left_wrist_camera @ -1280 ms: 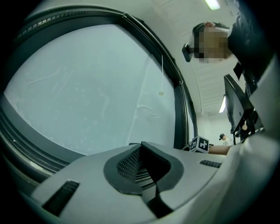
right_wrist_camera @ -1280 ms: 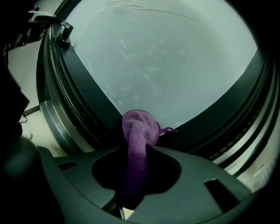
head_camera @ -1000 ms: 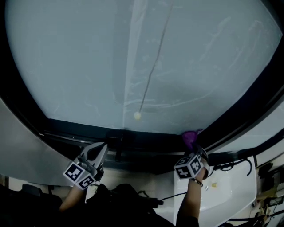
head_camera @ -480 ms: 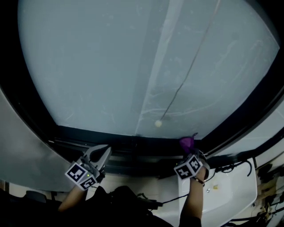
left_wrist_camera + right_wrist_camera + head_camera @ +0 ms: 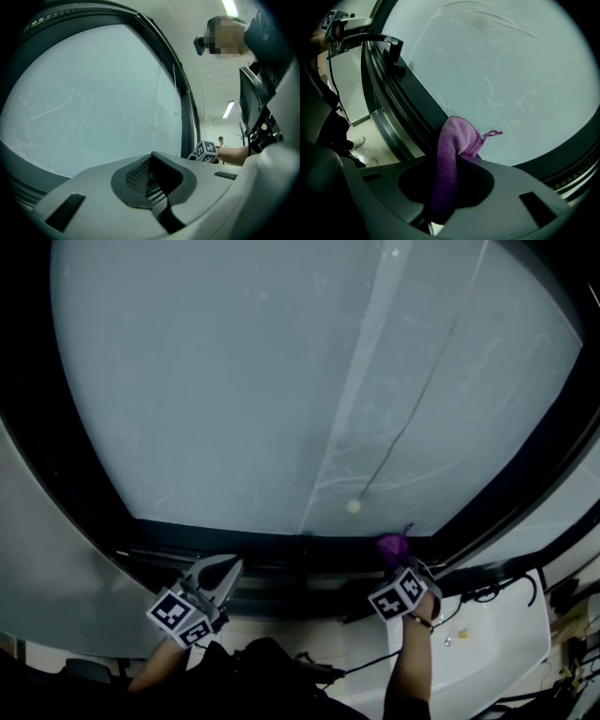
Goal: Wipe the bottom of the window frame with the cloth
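Cloth (image 5: 393, 546), purple, clamped between the jaws of the right gripper (image 5: 401, 559), at about 5 o'clock in the head view. Bunched top end up at the bottom rail of the window frame (image 5: 272, 554), close to the rail's right-hand corner; actual contact hard to judge. Seen from the right gripper view: cloth (image 5: 452, 164) folded through the mouth of the gripper (image 5: 449, 187), a thin loop tag poking toward 2 o'clock over the glass (image 5: 511, 70), a dark window handle (image 5: 370, 40) up at 10 o'clock.

Left gripper (image 5: 225, 568) at 7 o'clock in the head view, just below the same rail, well apart from the cloth. Jaws pressed together with nothing between them, ribbed pads (image 5: 138, 176) meeting in the left gripper view.

Pale bead (image 5: 352, 507) on a thin cord against the glass (image 5: 234, 381), just off the cloth toward 11 o'clock. White ledge (image 5: 492, 657) at 4 o'clock, black cable (image 5: 497, 589) lying across it.
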A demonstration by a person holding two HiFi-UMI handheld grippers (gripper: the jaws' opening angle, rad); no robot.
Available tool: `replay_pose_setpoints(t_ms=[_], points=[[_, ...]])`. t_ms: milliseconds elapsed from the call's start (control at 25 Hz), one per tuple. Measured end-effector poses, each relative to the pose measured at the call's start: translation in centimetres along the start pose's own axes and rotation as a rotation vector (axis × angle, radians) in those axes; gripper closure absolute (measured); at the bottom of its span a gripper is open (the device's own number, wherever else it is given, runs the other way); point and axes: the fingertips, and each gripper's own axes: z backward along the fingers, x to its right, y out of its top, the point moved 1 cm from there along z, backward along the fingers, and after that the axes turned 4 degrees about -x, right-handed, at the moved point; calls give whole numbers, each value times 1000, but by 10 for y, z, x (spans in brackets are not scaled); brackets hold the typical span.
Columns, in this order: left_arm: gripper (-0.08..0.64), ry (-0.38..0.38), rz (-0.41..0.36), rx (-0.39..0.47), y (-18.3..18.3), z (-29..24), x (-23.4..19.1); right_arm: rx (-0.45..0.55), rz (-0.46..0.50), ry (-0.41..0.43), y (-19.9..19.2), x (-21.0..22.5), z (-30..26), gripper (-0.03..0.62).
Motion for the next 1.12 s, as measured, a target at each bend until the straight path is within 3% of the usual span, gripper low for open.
replay_pose_setpoints(t_ms=[440,840,1120], points=[[559,-22,7,-1,-4,17,-7,-35,50,24,24,-20,11,511],[559,-4,35,28,-2,36,-18,-35,112,33,48,-42,20,511],[559,32,36,25,-2,52,-30,-5,101,74,67,-55,30,511]])
